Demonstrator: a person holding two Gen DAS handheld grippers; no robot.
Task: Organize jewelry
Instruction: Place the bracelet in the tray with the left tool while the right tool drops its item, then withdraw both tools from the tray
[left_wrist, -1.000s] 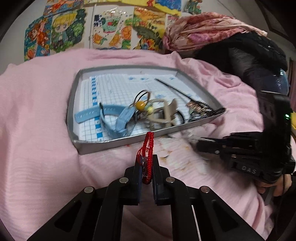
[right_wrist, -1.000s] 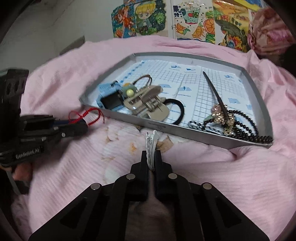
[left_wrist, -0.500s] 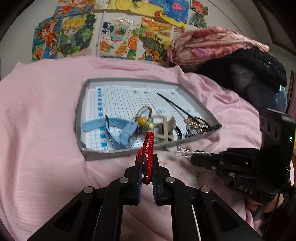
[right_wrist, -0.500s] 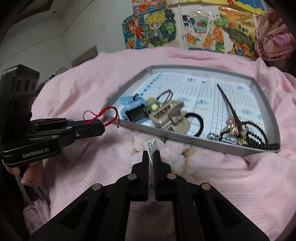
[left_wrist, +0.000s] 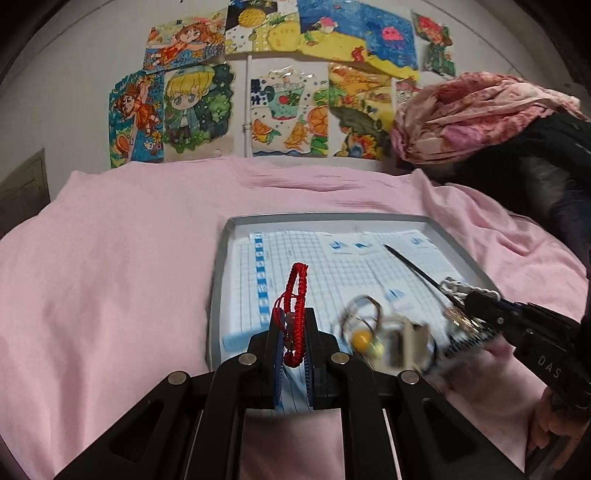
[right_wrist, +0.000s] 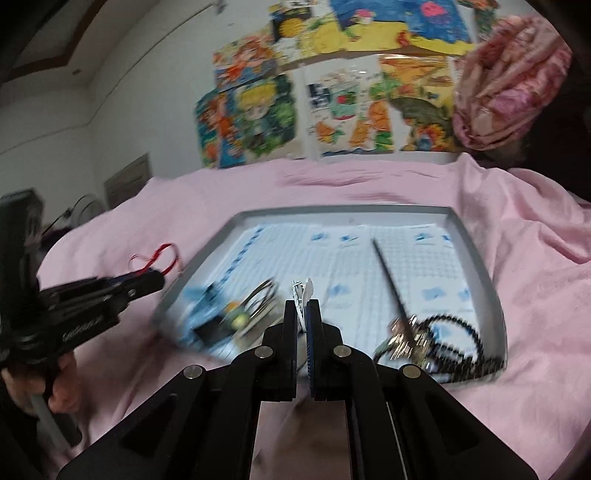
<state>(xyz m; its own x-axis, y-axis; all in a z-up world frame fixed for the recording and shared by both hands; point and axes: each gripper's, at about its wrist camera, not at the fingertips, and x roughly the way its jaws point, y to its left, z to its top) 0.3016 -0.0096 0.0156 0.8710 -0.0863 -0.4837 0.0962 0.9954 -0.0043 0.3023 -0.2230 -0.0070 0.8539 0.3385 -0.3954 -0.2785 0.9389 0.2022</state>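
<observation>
Red cord bracelet (left_wrist: 294, 314) stands nearly upright between the pads of the left gripper (left_wrist: 293, 338), clamped there, its long axis running up and away from the camera, the top loop leaning slightly right over the grey tray (left_wrist: 218, 280). In this left wrist view the tray lies on the pink bedspread (left_wrist: 110, 277); a dark hair stick (left_wrist: 413, 269) points toward the far left corner of the tray, and a blurred heap with a yellow bead (left_wrist: 361, 338) sits near the front rim. At the right, the right gripper (left_wrist: 480, 295) reaches in level from the side with a white-silver hair clip (left_wrist: 458, 286) pinched at its tip, a hand (left_wrist: 554, 424) below it.

The right wrist view shows that clip (right_wrist: 302, 291) edge-on, upright, squeezed between the right gripper's (right_wrist: 303, 314) pads over the tray's (right_wrist: 476, 247) front half. Only here do the black bead necklace (right_wrist: 458, 332) and the blue watch (right_wrist: 207, 321) show, both blurred. The left gripper (right_wrist: 151, 282) extends in from the left, held level, the bracelet's (right_wrist: 159, 258) loop tilting outward beside the tray's left rim; fingers (right_wrist: 59, 384) wrap its handle.
</observation>
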